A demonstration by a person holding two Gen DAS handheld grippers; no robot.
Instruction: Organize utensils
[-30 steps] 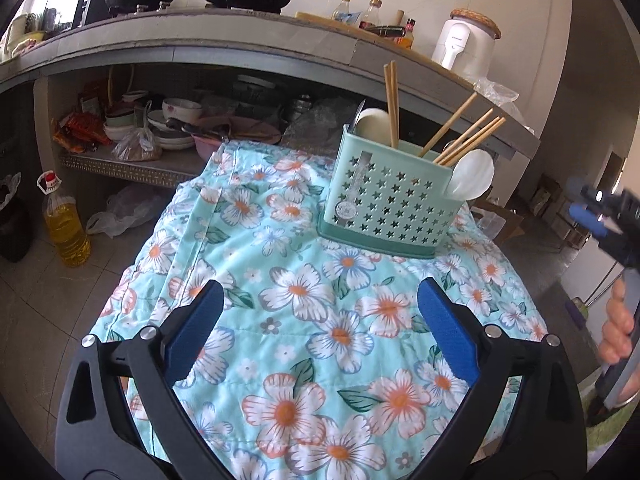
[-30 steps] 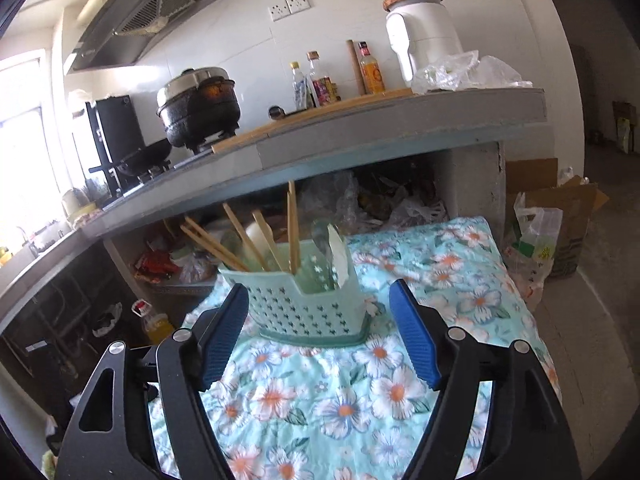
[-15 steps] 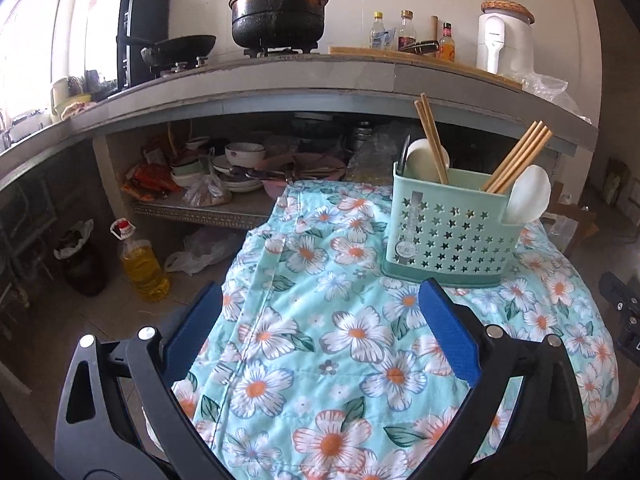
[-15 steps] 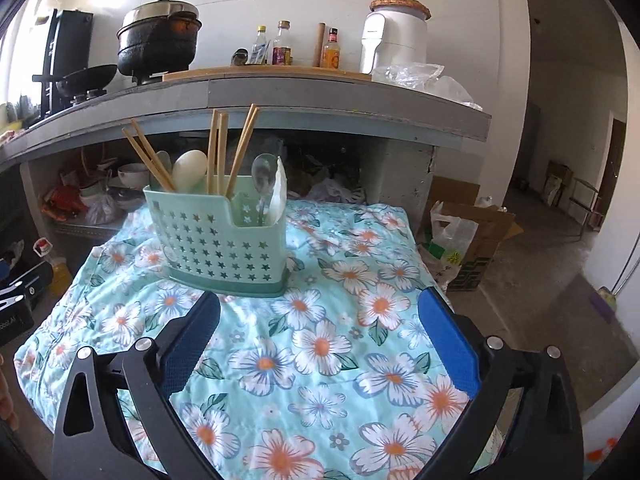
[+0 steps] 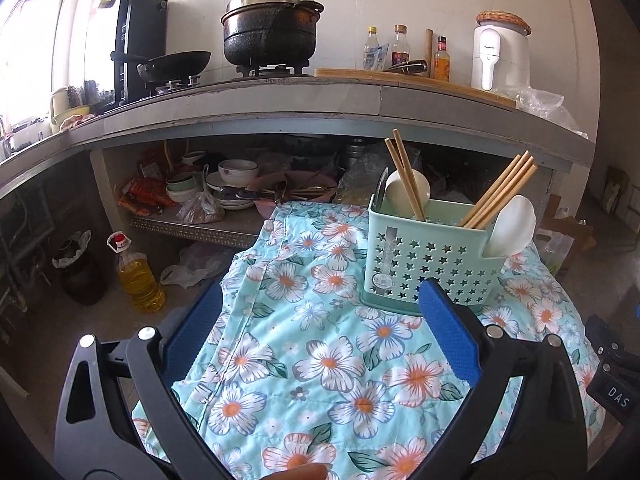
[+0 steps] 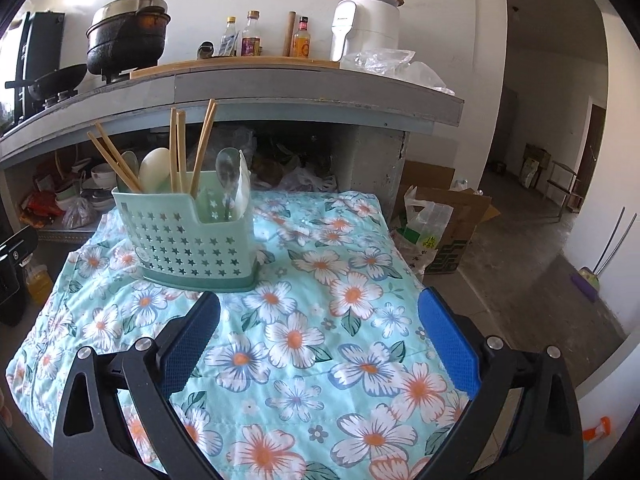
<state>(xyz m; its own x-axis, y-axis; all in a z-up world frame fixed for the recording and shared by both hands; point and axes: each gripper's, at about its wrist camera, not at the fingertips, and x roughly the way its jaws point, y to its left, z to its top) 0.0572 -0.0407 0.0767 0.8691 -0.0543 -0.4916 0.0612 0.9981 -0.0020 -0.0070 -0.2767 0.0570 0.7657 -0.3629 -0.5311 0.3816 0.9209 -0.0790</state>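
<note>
Cloth in pale blue with white and orange flowers, spread over the table and drooping past its edges on every visible side. Toward the far end, standing upright on the cloth, a mint-green utensil caddy with star-shaped holes. Holds wooden chopsticks leaning out at several angles and a white spoon in the end pocket. Rest of the cloth bare, from the caddy to the near edge.

Behind the table, a long grey cooking ledge carrying a blackened pot, sauce bottles and a white appliance. Beneath it, a shelf crowded with bowls and bags. On the floor off the table's left edge, a bottle of yellow oil. Off the right edge, a cardboard box and a plastic bag. Beyond those, open concrete floor running to a doorway.

Left tongs spread wide over the near part of the cloth, gripping nothing, well short of the caddy. Right tongs just now opening to full spread, likewise with nothing between the blue pads but cloth below, the caddy ahead and to the left. Free room all around the caddy.
</note>
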